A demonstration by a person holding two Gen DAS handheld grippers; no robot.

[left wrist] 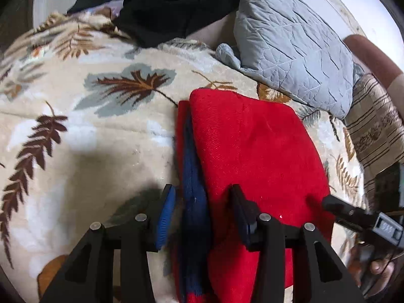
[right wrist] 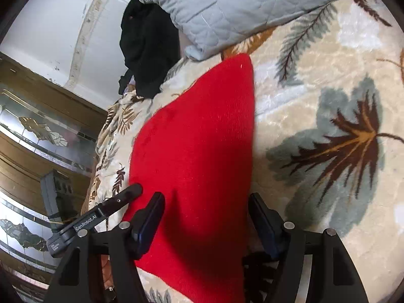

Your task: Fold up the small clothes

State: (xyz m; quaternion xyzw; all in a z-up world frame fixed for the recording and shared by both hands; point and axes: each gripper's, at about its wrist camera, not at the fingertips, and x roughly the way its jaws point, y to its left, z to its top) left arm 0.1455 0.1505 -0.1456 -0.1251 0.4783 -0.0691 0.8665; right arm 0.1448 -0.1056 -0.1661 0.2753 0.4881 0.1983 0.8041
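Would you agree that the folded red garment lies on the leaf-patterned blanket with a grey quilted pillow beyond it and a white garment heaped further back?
Not quite: the heaped garment is black, as the left wrist view shows. The red garment, the blanket and the grey pillow are as you say.

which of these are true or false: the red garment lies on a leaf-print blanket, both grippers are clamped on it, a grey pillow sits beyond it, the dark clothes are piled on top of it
1. The red garment lies on a leaf-print blanket. True.
2. Both grippers are clamped on it. False: the left gripper and right gripper are open, pads not pressing.
3. A grey pillow sits beyond it. True.
4. The dark clothes are piled on it. False: they lie apart, farther back.
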